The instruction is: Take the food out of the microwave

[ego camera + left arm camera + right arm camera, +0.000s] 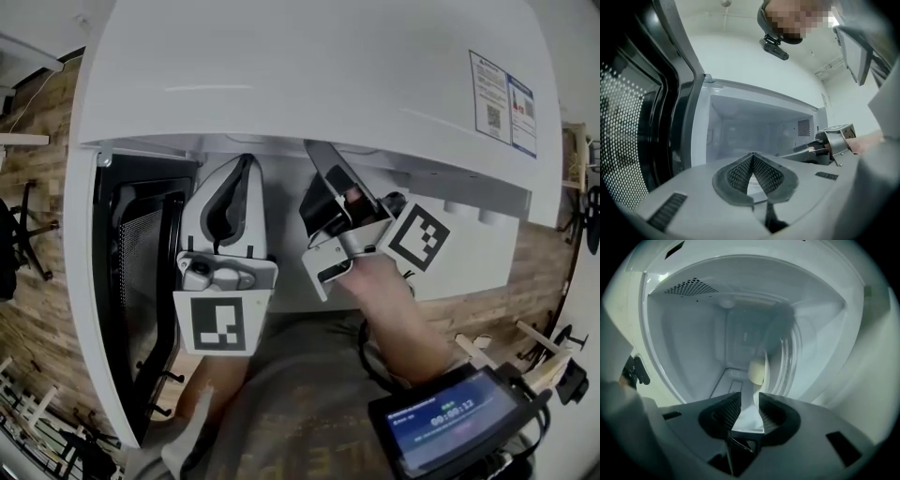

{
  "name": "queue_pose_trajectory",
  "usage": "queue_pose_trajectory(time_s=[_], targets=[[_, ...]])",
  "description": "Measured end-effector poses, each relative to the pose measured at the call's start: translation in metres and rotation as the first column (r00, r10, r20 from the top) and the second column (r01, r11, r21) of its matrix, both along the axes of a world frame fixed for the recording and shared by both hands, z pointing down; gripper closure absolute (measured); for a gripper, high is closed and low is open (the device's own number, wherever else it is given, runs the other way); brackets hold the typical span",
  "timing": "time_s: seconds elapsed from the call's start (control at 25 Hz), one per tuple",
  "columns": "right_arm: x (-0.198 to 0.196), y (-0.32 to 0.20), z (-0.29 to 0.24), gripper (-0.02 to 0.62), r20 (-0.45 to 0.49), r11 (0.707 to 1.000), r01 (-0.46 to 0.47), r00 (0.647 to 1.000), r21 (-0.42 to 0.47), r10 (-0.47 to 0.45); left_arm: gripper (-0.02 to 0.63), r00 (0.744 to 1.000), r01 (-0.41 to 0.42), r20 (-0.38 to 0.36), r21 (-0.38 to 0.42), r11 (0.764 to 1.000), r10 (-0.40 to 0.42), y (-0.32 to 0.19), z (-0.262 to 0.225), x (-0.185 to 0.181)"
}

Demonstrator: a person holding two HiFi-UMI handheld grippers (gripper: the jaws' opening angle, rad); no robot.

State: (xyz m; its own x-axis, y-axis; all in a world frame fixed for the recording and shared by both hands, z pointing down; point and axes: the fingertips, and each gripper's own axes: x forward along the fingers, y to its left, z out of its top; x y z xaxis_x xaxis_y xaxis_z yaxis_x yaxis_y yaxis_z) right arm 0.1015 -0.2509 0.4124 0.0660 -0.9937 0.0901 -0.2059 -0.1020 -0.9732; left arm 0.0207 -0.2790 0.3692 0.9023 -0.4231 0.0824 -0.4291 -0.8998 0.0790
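My right claw is inside the open microwave, jaws apart. The pale food sits in there just past its tips. Left claw is pinched together, holding nothing, near the door.

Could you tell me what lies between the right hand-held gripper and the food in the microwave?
Only the rim of the white plate bearing the pale round food, as the right gripper view shows.

A: Left gripper status?
B: Jaw tips together, nothing gripped. It faces the open microwave, door swung left.
A: Right gripper?
B: At the cavity's right edge, jaws pointing in.
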Motion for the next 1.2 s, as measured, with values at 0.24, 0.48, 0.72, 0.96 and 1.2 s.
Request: queue_pose_trajectory(time_s=[0.24, 0.48, 0.72, 0.96, 1.2], targets=[[0.003, -0.003, 0.002, 0.474, 0.004, 0.996, -0.015, 1.0, -0.091, 0.015, 0.598, 1.0, 0.015, -0.005, 0.002, 1.0, -0.015, -0.009, -0.006, 0.0], [0.014, -0.002, 0.003, 0.477, -0.052, 0.984, -0.042, 0.998, -0.171, 0.034, 0.598, 1.0, 0.025, -0.003, -0.015, 1.0, -0.025, -0.013, -0.004, 0.0], [0.002, 0.001, -0.007, 0.525, -0.257, 0.978, 0.012, 0.964, -0.206, -0.066, 0.598, 1.0, 0.02, 0.001, -0.017, 1.0, -0.02, -0.012, -0.001, 0.001], [-0.004, -0.016, -0.015, 0.588, -0.774, 0.926, 0.001, 0.549, -0.377, -0.316, 0.598, 1.0, 0.022, 0.014, -0.013, 1.0, -0.022, -0.01, 0.0, -0.001], [0.006, -0.03, -0.006, 0.588, -0.836, 0.855, -0.094, 0.29, -0.509, -0.466, 0.598, 0.999, 0.037, 0.018, -0.013, 0.999, -0.037, -0.015, 0.0, -0.005]])
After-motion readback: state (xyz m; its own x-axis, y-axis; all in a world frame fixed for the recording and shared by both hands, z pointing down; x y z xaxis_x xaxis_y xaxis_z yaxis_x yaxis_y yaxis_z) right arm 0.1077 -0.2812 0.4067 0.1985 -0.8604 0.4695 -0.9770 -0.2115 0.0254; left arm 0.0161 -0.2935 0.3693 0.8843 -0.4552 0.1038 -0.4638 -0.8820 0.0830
